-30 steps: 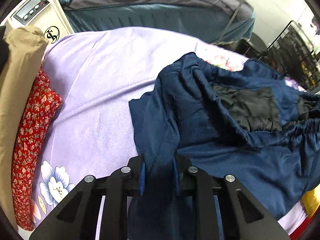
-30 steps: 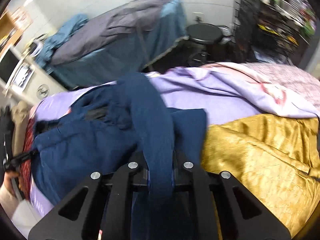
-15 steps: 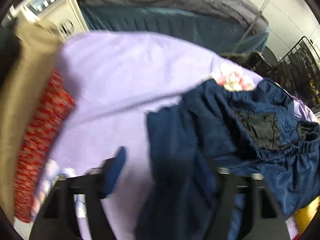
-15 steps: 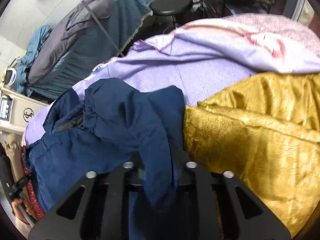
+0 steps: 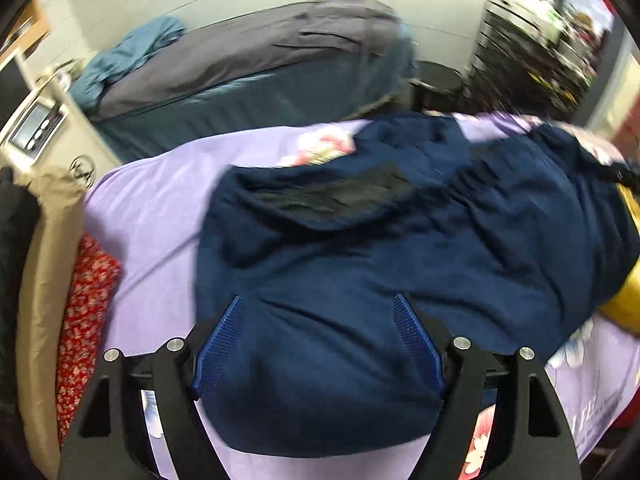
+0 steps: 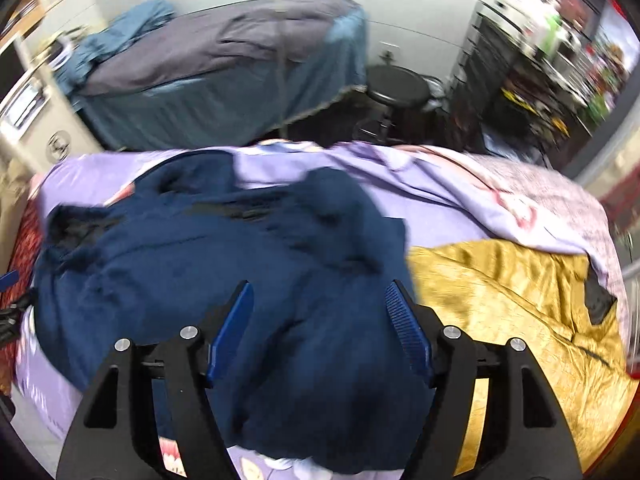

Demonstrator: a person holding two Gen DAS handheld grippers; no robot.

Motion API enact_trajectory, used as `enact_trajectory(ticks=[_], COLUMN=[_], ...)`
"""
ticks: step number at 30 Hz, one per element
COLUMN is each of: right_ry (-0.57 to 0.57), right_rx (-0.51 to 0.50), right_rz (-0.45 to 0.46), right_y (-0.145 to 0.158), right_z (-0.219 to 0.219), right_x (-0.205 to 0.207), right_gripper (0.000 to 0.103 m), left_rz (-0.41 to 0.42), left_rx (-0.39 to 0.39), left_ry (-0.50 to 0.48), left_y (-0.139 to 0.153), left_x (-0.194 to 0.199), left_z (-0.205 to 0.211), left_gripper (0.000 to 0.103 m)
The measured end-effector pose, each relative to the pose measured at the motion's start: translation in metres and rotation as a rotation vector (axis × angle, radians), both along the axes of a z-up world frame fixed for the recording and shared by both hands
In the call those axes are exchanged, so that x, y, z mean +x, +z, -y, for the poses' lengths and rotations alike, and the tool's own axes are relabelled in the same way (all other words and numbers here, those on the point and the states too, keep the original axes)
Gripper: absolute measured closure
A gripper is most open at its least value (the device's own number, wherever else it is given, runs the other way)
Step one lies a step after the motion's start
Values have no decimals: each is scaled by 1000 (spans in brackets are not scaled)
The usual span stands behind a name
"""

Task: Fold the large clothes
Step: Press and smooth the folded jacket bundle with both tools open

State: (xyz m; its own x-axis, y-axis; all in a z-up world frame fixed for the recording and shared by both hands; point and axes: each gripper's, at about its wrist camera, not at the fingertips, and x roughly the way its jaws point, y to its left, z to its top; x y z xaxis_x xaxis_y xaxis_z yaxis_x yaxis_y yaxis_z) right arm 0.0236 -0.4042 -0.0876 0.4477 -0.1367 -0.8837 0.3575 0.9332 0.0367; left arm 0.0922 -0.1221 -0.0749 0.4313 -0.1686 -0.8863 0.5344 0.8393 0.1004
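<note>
Place: a lived-in room that served as both bedroom and storage space.
Landmark: a bed with a lilac floral sheet (image 6: pixel 420 196) filled the foreground.
Behind bed: a cot under grey and teal covers (image 6: pixel 224 64) stood against a pale wall.
Right of cot: a round black stool (image 6: pixel 396 90), then dark cluttered shelving (image 6: pixel 532 76).
Left of bed: a white appliance with a control panel (image 5: pixel 36 128).
On bed: gold fabric (image 6: pixel 516 300) and a navy garment (image 5: pixel 360 260).

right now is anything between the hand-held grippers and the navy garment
Nothing visible. The navy garment lies directly under the open left hand-held gripper and the open right hand-held gripper; the gold fabric sits beside it.
</note>
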Motion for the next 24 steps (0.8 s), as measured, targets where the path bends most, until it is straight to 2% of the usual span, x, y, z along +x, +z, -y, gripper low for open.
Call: enact_trajectory(ticks=[2, 5, 9, 14, 18, 24], right_ry=[33, 85, 140, 168, 158, 30], right_rx=[17, 14, 51, 65, 41, 173], right_rz=[-5, -35, -82, -127, -152, -216], right_y=[-2, -10, -31, -55, -74, -110], right_z=[-14, -32, -46, -56, -45, -8], right_x=[3, 9, 18, 33, 61, 105], right_gripper=[32, 32, 32, 32, 32, 30], left_rz=[-10, -34, -45, -61, -150, -202], left_rx=[27, 39, 47, 100, 105, 85], left_ry=[-25, -8, 36, 71, 109, 161], left_y=[-12, -24, -36, -51, -73, -87], left_x=[-4, 0, 22, 64, 104, 138], left_z=[12, 19, 29, 44, 52, 58], left_gripper=[28, 28, 28, 28, 26, 22])
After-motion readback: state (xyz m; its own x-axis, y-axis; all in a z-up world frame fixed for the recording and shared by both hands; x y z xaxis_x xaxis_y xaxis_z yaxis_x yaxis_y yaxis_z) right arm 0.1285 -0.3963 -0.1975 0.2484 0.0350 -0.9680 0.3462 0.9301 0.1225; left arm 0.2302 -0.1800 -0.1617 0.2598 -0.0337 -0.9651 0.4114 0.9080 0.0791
